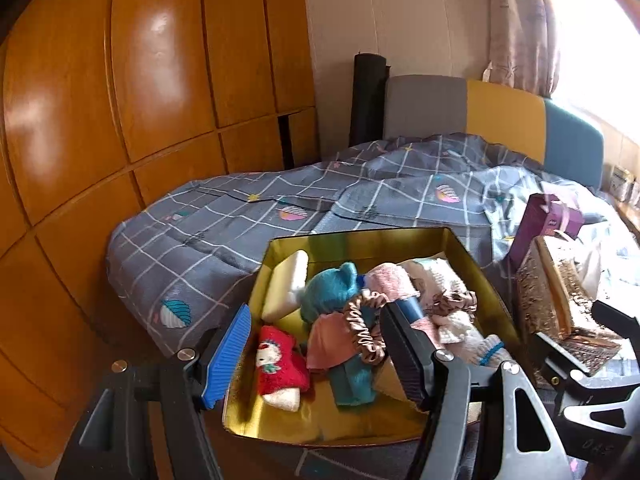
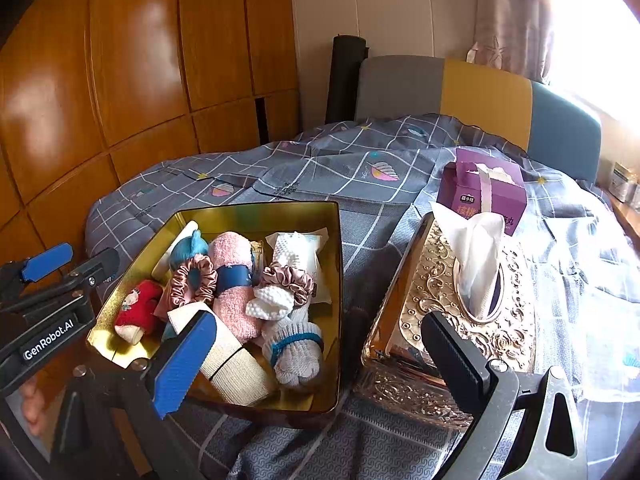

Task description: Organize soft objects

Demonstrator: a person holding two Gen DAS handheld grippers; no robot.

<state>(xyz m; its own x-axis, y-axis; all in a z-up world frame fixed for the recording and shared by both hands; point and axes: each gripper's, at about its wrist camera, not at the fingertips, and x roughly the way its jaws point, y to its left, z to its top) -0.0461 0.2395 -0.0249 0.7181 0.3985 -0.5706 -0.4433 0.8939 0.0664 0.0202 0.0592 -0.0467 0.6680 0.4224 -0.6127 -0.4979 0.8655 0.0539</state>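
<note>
Hovering at the near edge of the bed (image 2: 360, 160), both grippers hang released, nothing between the fingers. Left gripper (image 1: 316, 354) spreads its blue and black fingers over the near-left part of the gold tin box (image 1: 360, 236); right gripper (image 2: 316, 364) straddles the gap between the box and the gold embossed tissue box (image 2: 440, 292). "GenRobot.AI" reads on the left gripper's body in the right wrist view.

The gold tin box sits near the bed's near-left corner, open top, soft things packed inside. Near wall: a beige ribbed roll (image 2: 236, 364), long axis running from the near-right wall toward the left side, and a grey sock bundle with a teal band (image 2: 294, 354), long axis near to far. Near-left corner: a red plush sock with a cartoon face (image 2: 136, 312). Middle: a pink fuzzy roll with a blue band (image 2: 232, 280), long axis near to far, a pink satin scrunchie (image 2: 192, 284) leaning on its left side, a mauve scrunchie (image 2: 288, 280) on its right side above a white knit piece (image 2: 268, 302). Far side: a teal plush item (image 2: 190, 250), a white sponge block (image 1: 286, 284) at the far-left wall, a white packet (image 2: 300, 252) at the far-right corner.

Right of the tin, the tissue box has a white tissue (image 2: 476, 248) standing upright from its slot. Behind it, touching, is a purple carton (image 2: 484, 188) with Chinese print, only partly readable. Farther back is a grey, yellow and teal headboard (image 2: 480, 96).
</note>
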